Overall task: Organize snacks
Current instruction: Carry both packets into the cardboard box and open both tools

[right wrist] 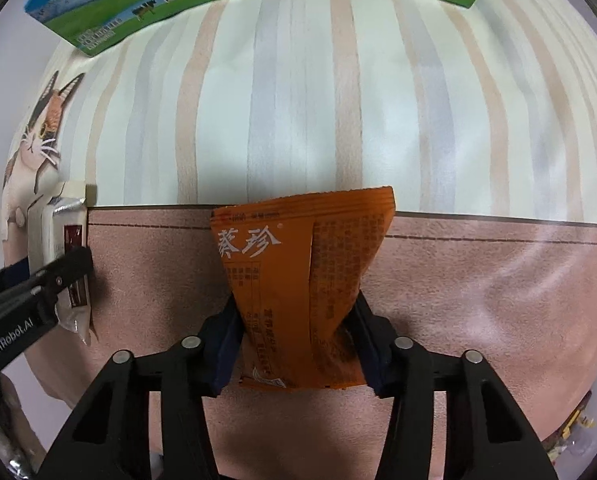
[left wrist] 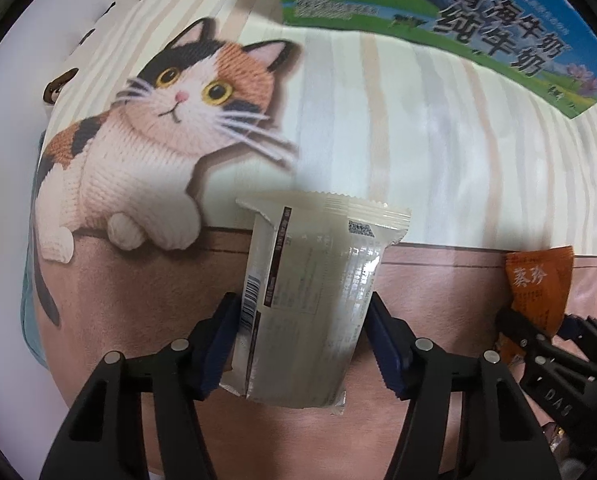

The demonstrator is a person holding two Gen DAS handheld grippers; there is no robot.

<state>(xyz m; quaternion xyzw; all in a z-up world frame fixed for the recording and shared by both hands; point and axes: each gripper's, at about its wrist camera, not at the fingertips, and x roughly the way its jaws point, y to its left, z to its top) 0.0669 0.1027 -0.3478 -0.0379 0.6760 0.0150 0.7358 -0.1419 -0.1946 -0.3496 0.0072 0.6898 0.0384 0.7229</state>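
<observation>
1. Between the left gripper (left wrist: 304, 344) pads, a pale translucent snack packet (left wrist: 312, 300) is standing upright; both blue pads are pressing its sides, clamped.
2. Just beside it, the right gripper (right wrist: 296, 340) is clamping an orange snack packet (right wrist: 302, 280), pinching its lower half so the top is flaring outward.
3. Both packets are hanging above a pink-and-striped mat (right wrist: 478, 280); contact with it cannot be confirmed.
4. A calico cat print (left wrist: 154, 136) is showing on the mat's left part; a blue-green milk carton (left wrist: 478, 20) is lying at its far edge.
</observation>
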